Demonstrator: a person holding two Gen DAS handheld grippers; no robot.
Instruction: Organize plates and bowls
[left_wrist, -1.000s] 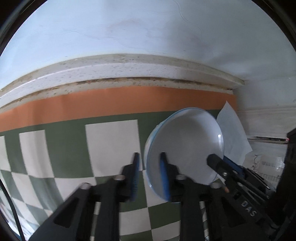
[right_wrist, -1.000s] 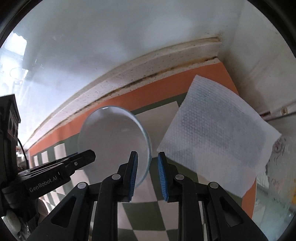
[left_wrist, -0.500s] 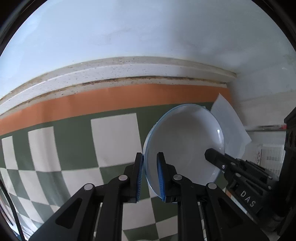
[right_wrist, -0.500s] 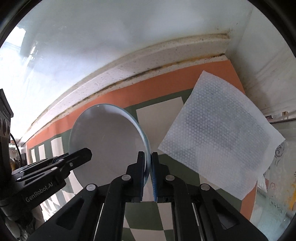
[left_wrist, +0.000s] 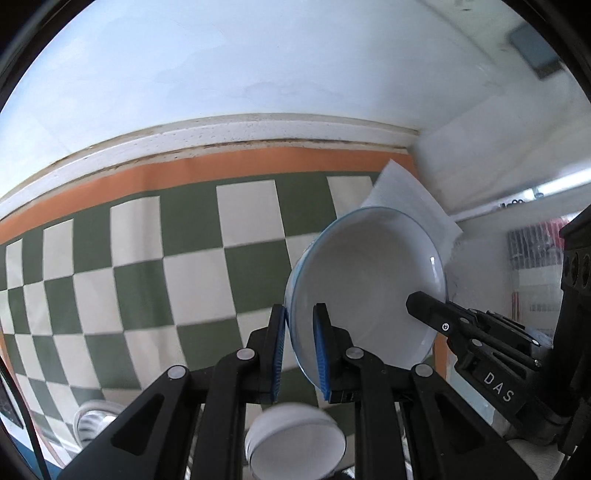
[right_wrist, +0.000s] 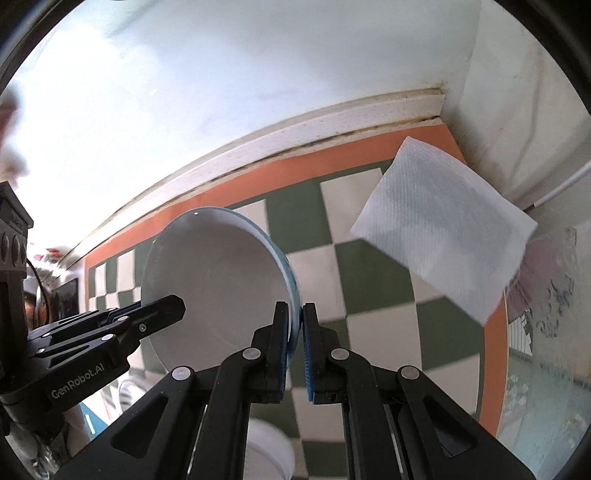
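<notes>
While the bowl (left_wrist: 365, 288) is held tilted above the checkered desk (left_wrist: 147, 266), its rim is clamped by the left gripper (left_wrist: 299, 350) and the right gripper (right_wrist: 295, 350). Transfer is apparently underway; a level, coordinated set-down is called for.

Left wrist view: looks forward along left gripper (left_wrist: 299, 347), close on plate (left_wrist: 365, 295), facing the wall.
Right wrist view: looks along right gripper (right_wrist: 295, 347), same plate (right_wrist: 214, 288) from opposite rim.
Shared: plate, checkered cloth (left_wrist: 147, 258), napkin (right_wrist: 443, 229), each other's gripper.
</notes>
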